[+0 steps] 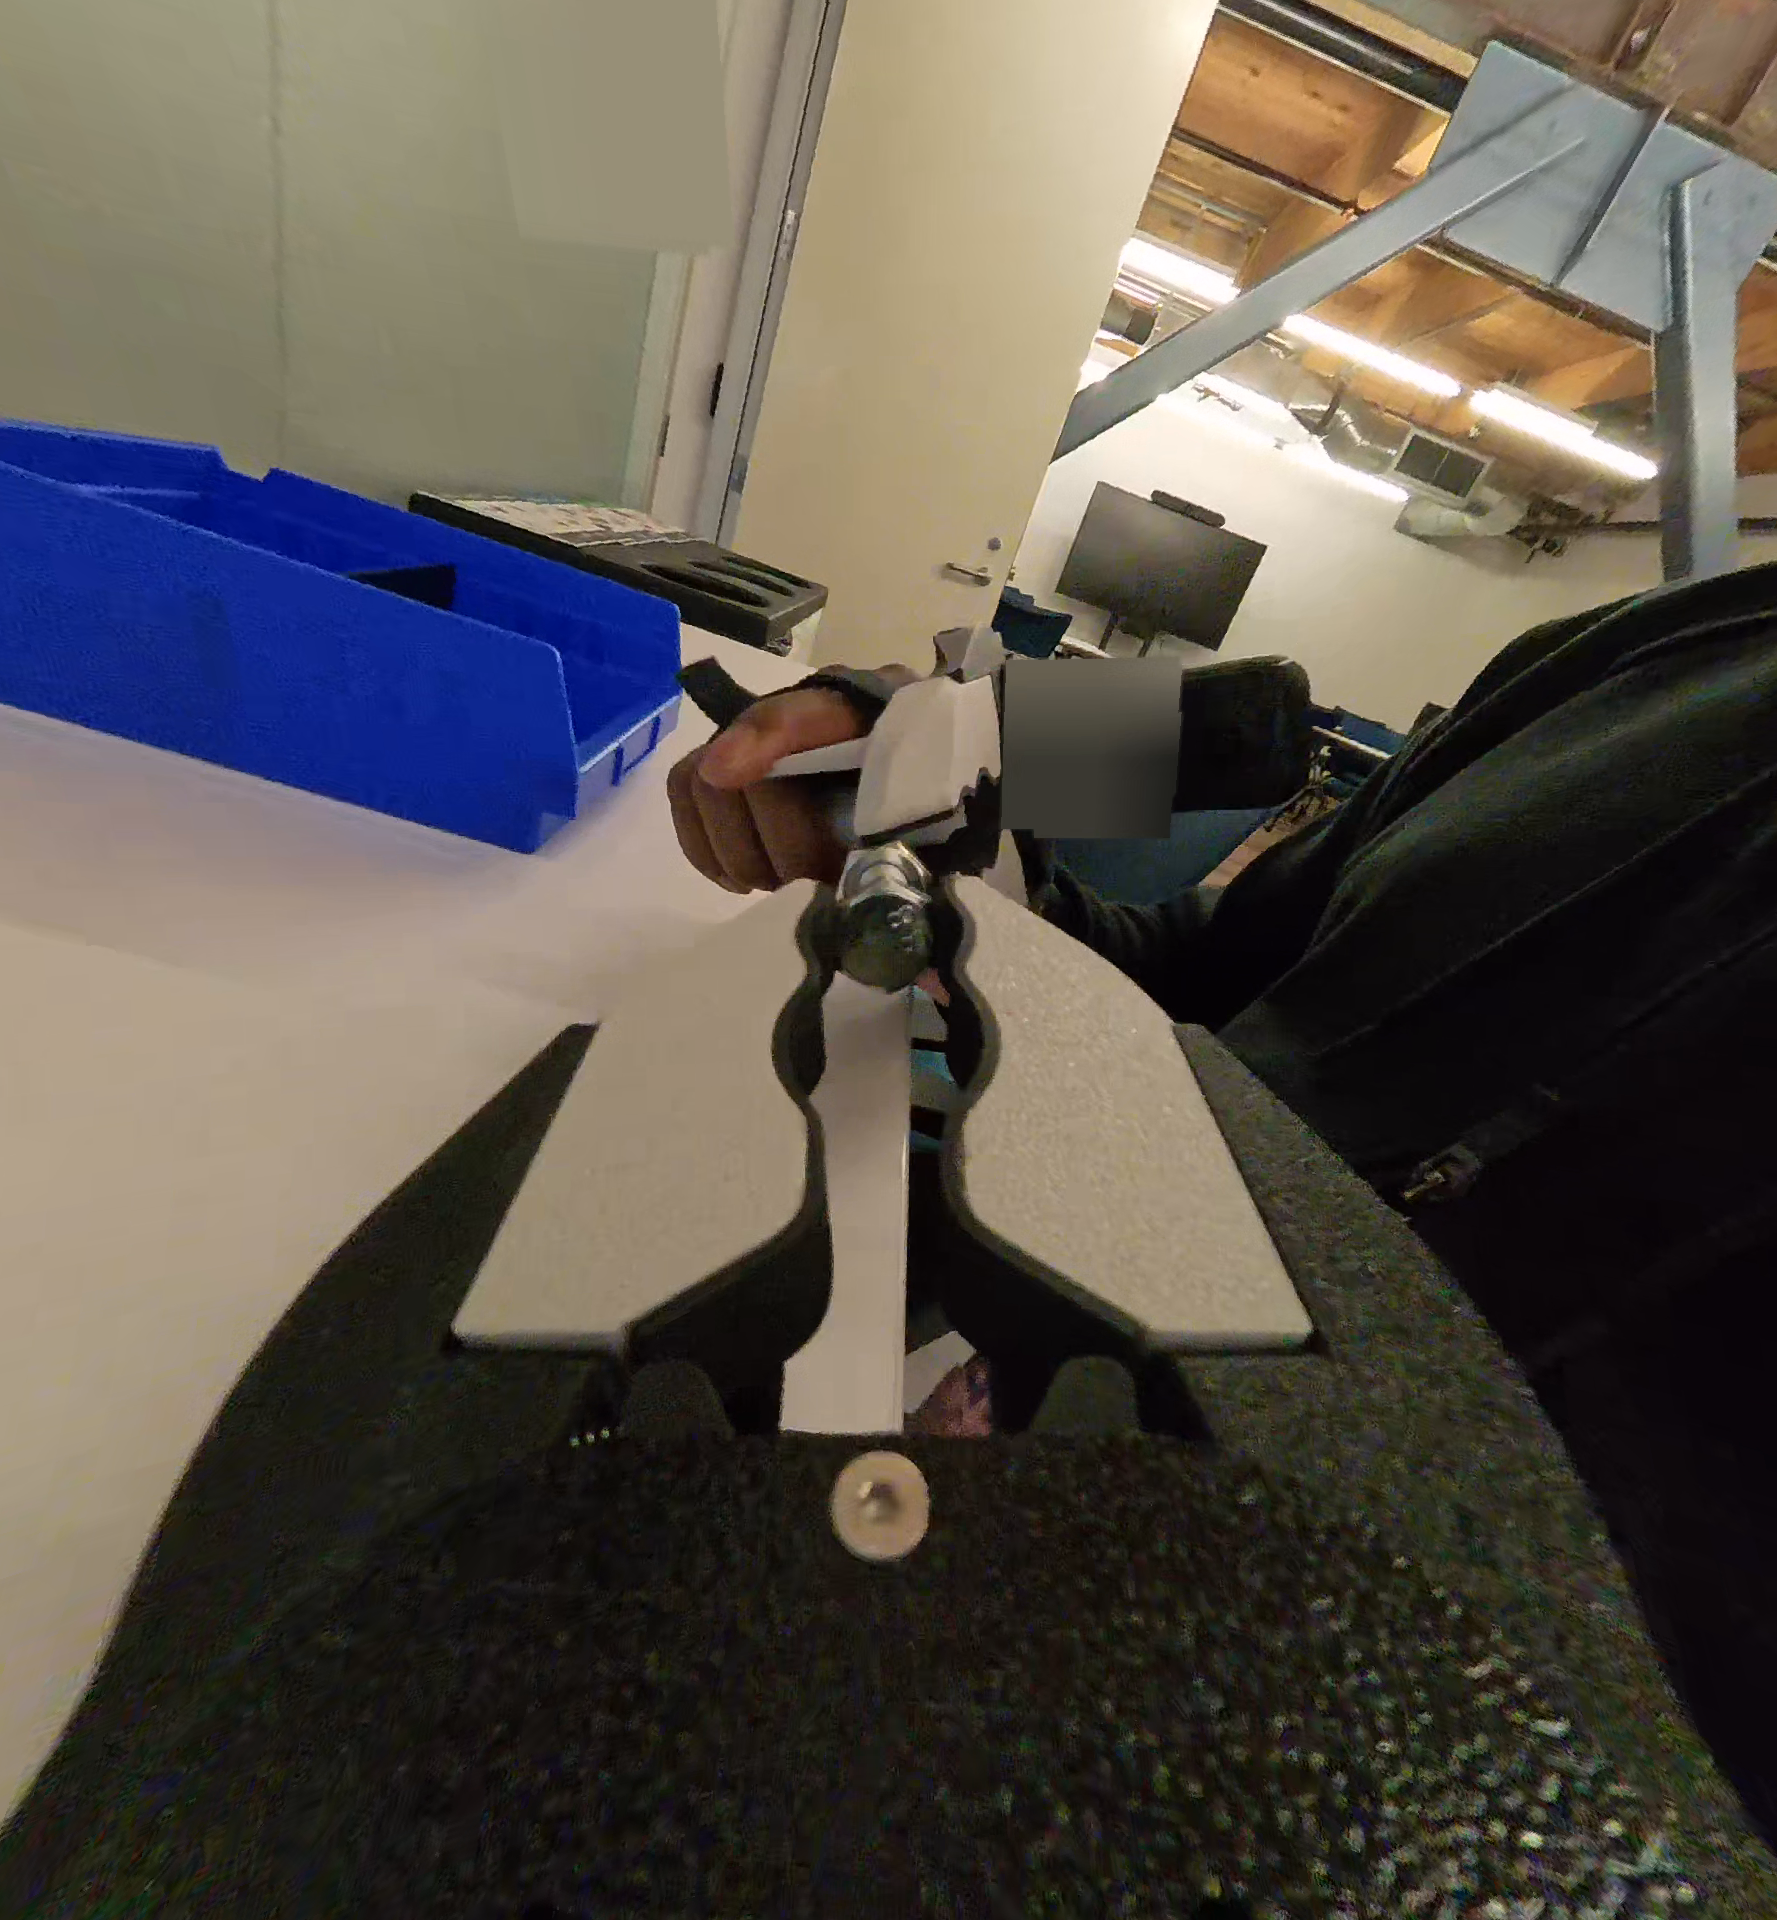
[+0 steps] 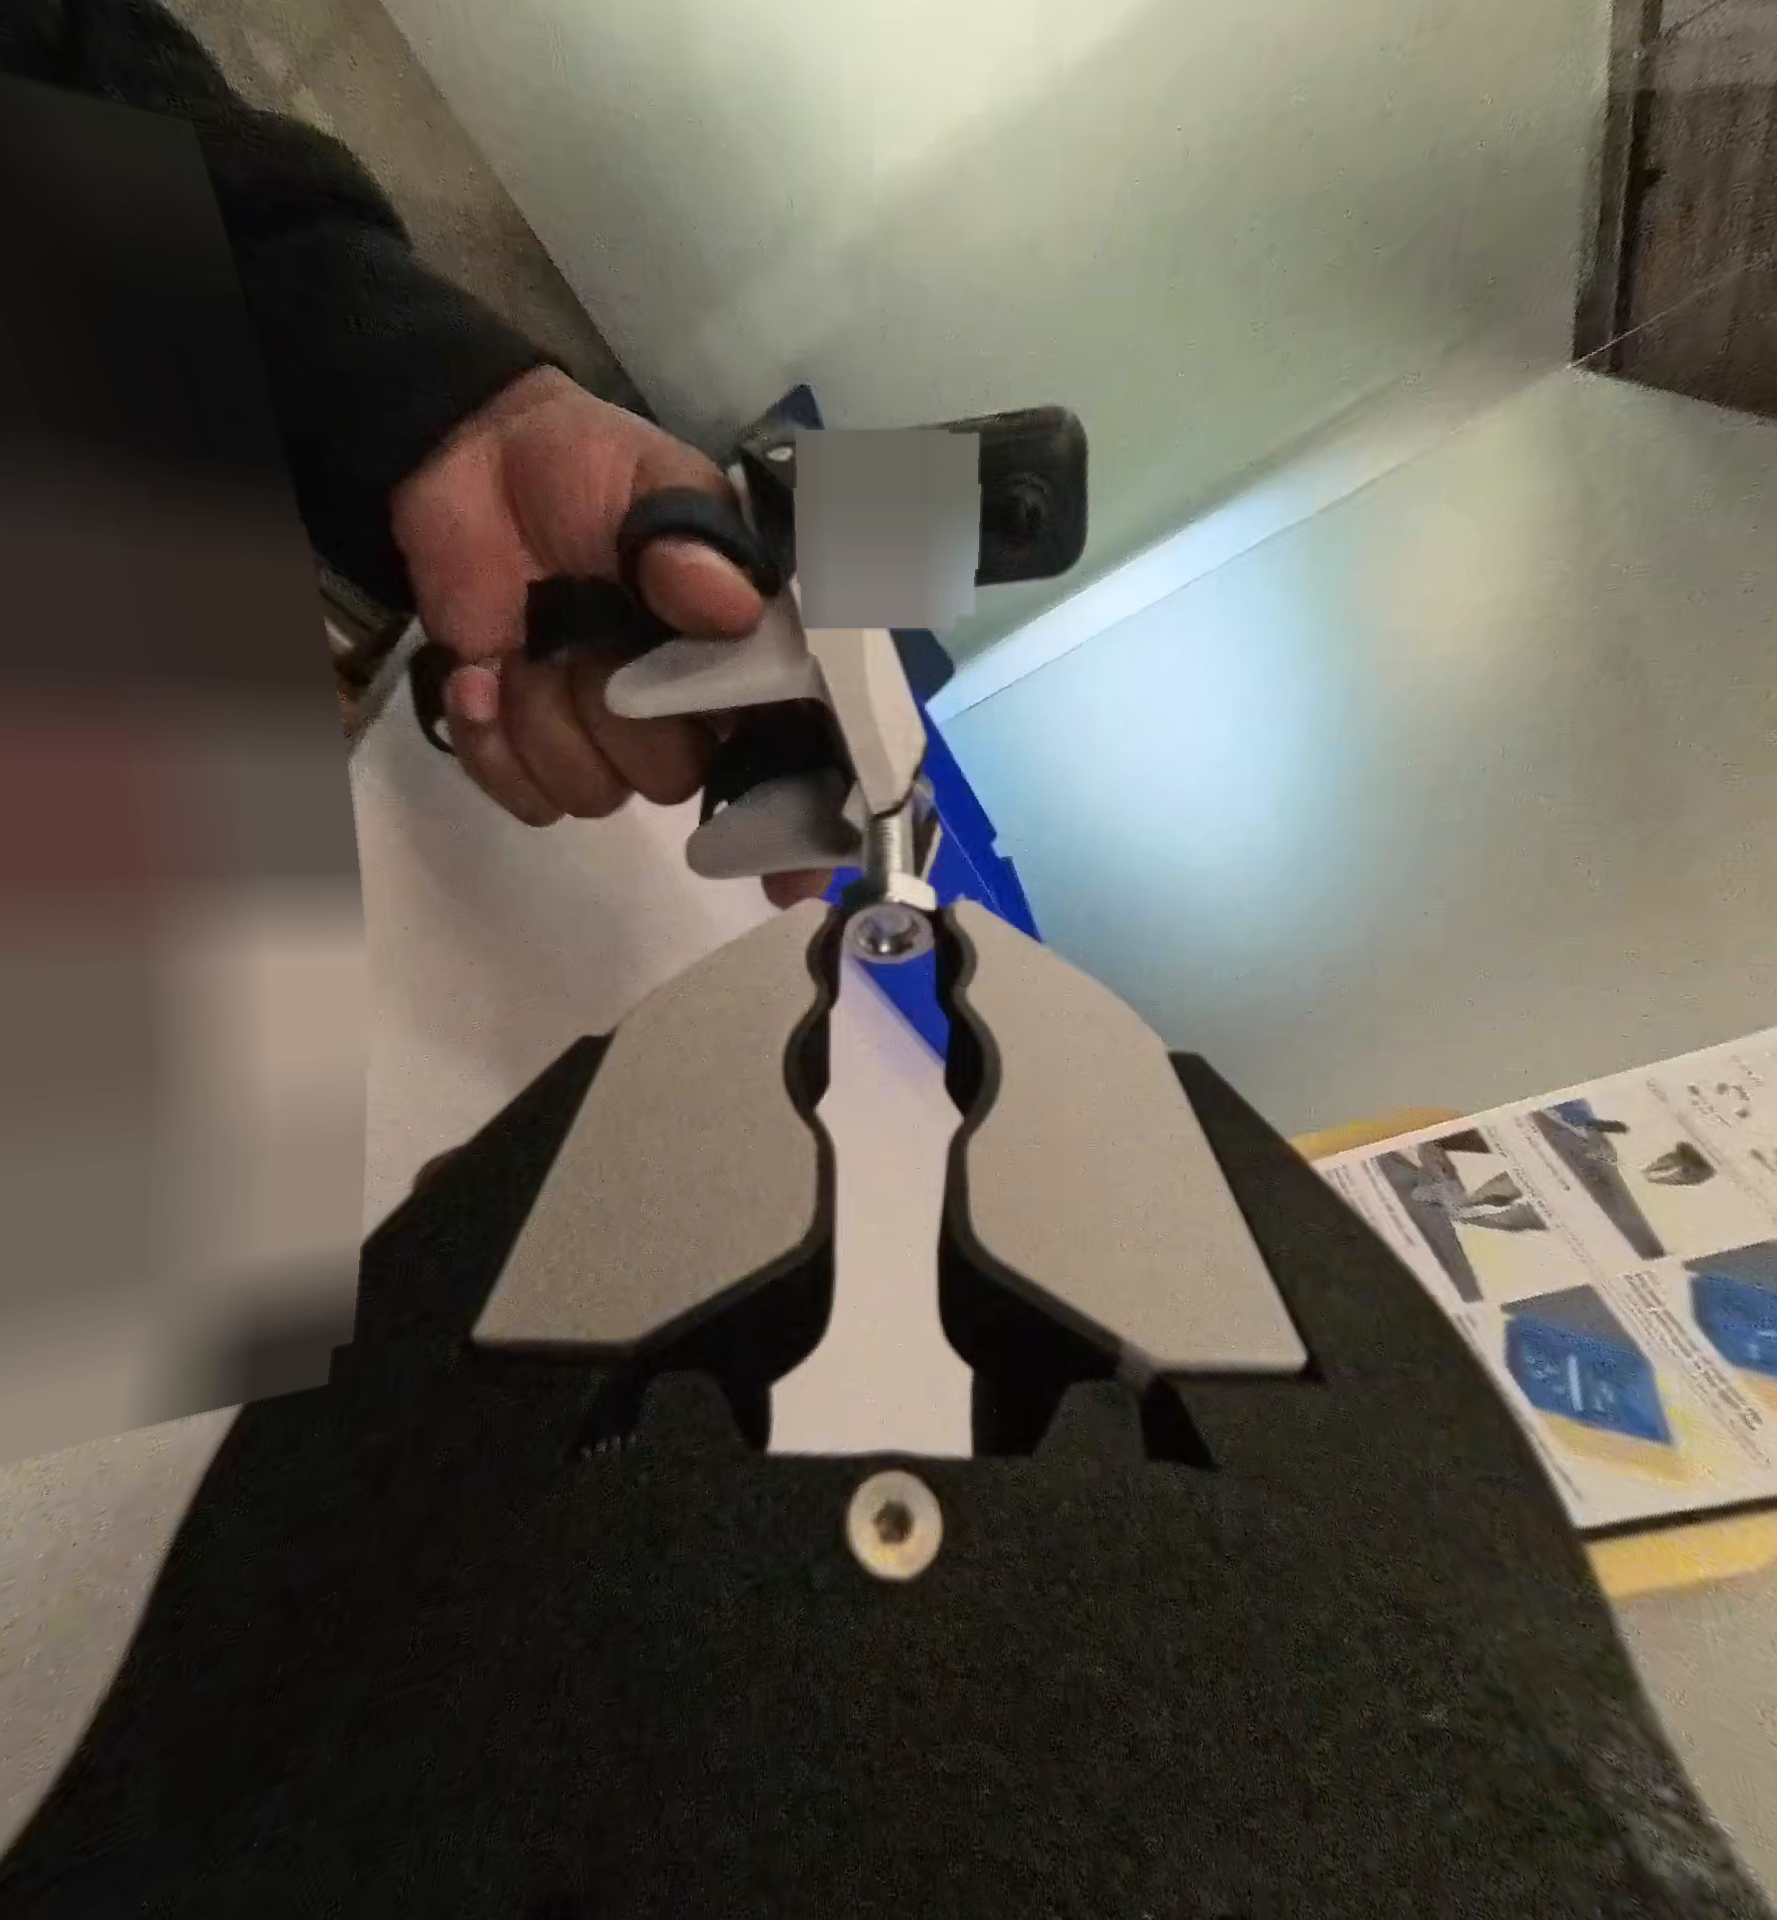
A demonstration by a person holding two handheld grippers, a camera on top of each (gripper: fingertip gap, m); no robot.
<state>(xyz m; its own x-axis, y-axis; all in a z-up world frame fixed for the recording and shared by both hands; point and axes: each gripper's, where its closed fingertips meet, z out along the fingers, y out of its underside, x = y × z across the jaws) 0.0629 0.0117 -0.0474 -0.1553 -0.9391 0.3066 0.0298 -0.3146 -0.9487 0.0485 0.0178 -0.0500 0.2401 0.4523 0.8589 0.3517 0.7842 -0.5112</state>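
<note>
Bolt (image 1: 879, 940) clamped between both grippers' tips

- We see our left gripper (image 1: 879, 940) raised over a white table (image 1: 240, 1039), its two fingers (image 1: 1050, 1091) closed on the head of a silver bolt (image 1: 876, 935).
- The bolt's far end, where a nut (image 1: 879, 881) shows, meets the tips of our right gripper (image 1: 951, 821), which reaches in from the other side; its grey-white fingers look closed about that end.
- Our right hand (image 1: 749, 810) wraps that gripper's handle, a black strap across it.
- A blue bin (image 1: 292, 644) rests on the table at left, with a black tray (image 1: 655, 561) just behind it.
- A dark sleeve (image 1: 1538, 883) fills the right side.
- Behind, a pale door, a dark screen (image 1: 1159, 566) and a wooden ceiling with strip lights.
</note>
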